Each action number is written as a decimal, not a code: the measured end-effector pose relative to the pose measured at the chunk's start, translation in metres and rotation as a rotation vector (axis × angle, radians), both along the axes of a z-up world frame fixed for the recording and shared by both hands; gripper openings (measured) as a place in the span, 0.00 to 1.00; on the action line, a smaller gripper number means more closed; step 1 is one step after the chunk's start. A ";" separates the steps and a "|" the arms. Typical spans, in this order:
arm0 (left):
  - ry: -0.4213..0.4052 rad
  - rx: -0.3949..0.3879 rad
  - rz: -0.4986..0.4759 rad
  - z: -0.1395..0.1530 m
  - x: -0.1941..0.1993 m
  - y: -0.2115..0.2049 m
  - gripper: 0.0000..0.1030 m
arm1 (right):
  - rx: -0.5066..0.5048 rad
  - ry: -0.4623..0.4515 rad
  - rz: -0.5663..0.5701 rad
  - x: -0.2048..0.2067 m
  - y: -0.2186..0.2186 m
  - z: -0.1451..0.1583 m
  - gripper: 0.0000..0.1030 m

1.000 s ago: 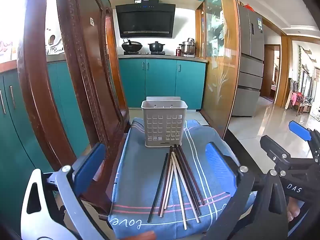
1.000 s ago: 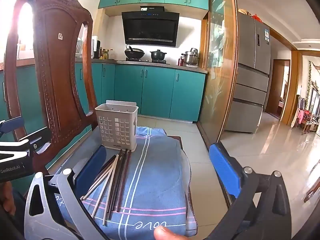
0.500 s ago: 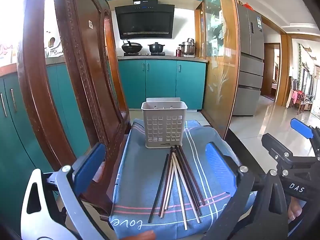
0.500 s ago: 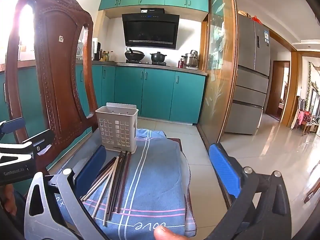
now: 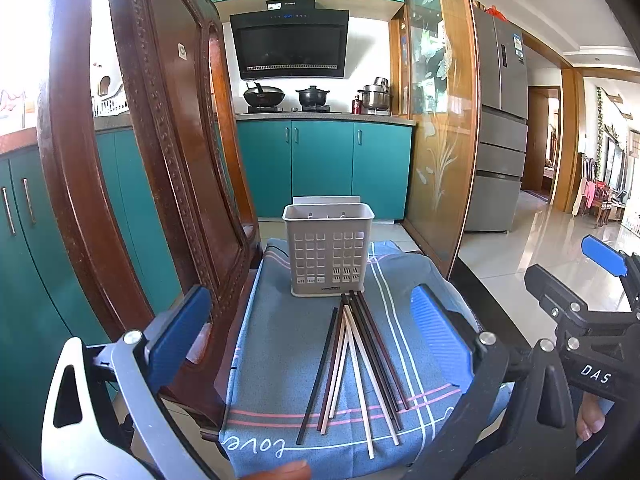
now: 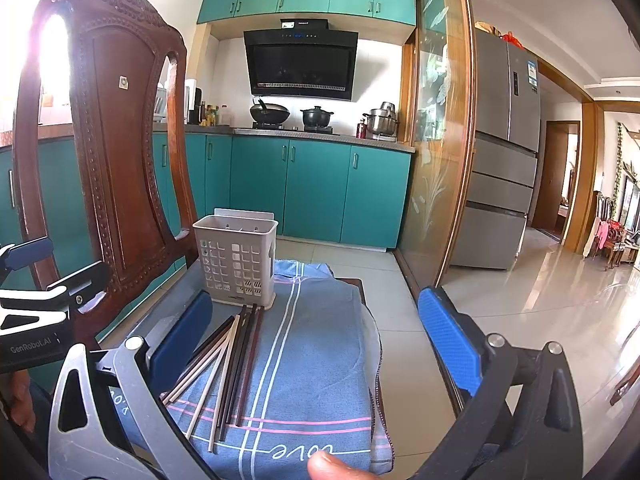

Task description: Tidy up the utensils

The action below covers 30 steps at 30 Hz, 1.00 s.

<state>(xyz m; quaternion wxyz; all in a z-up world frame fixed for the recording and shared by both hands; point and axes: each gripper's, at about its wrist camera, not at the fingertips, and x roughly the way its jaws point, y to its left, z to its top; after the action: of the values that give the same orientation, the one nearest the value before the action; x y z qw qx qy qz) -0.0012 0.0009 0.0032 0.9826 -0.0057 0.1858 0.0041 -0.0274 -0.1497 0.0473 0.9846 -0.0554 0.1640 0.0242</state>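
Several dark and pale chopsticks lie fanned on a blue striped cloth, their far tips by a grey perforated utensil holder that stands upright and looks empty. My left gripper is open and empty, hovering just short of the chopsticks. My right gripper is open and empty, to the right of the chopsticks and holder. Each gripper shows at the edge of the other's view.
The cloth covers the seat of a carved wooden chair whose back rises close on the left. Teal cabinets, a stove with pots, a glass door panel and a fridge stand beyond. Tiled floor lies to the right.
Both views have drifted only slightly; the grippers stay open and the chopsticks and holder have not moved.
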 end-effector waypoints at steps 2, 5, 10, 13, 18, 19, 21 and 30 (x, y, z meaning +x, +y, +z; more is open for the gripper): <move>-0.003 0.000 0.003 -0.001 -0.001 -0.003 0.97 | 0.001 -0.002 0.001 0.000 0.000 0.000 0.98; -0.002 0.002 0.003 -0.004 -0.001 -0.003 0.97 | 0.001 -0.005 0.002 -0.002 0.000 0.001 0.98; -0.005 0.000 0.003 -0.004 -0.002 -0.002 0.97 | 0.002 -0.007 0.002 -0.002 0.000 0.001 0.98; -0.002 0.002 0.002 -0.004 -0.001 -0.004 0.97 | 0.004 -0.011 0.004 -0.004 0.000 0.002 0.98; -0.004 0.008 0.005 -0.003 -0.002 -0.004 0.97 | 0.012 -0.021 0.011 -0.006 -0.002 0.003 0.98; -0.004 0.007 0.004 -0.003 -0.003 -0.003 0.97 | 0.015 -0.022 0.013 -0.006 -0.002 0.004 0.98; -0.004 0.008 0.006 -0.003 -0.004 -0.002 0.97 | 0.016 -0.023 0.013 -0.007 -0.002 0.004 0.98; -0.012 0.016 0.004 0.001 -0.006 -0.004 0.97 | 0.020 -0.031 0.012 -0.010 -0.004 0.006 0.98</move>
<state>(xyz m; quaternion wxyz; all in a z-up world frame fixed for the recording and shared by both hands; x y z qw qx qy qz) -0.0075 -0.0036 0.0041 0.9837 0.0019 0.1799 0.0076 -0.0369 -0.1534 0.0534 0.9874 -0.0469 0.1481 0.0311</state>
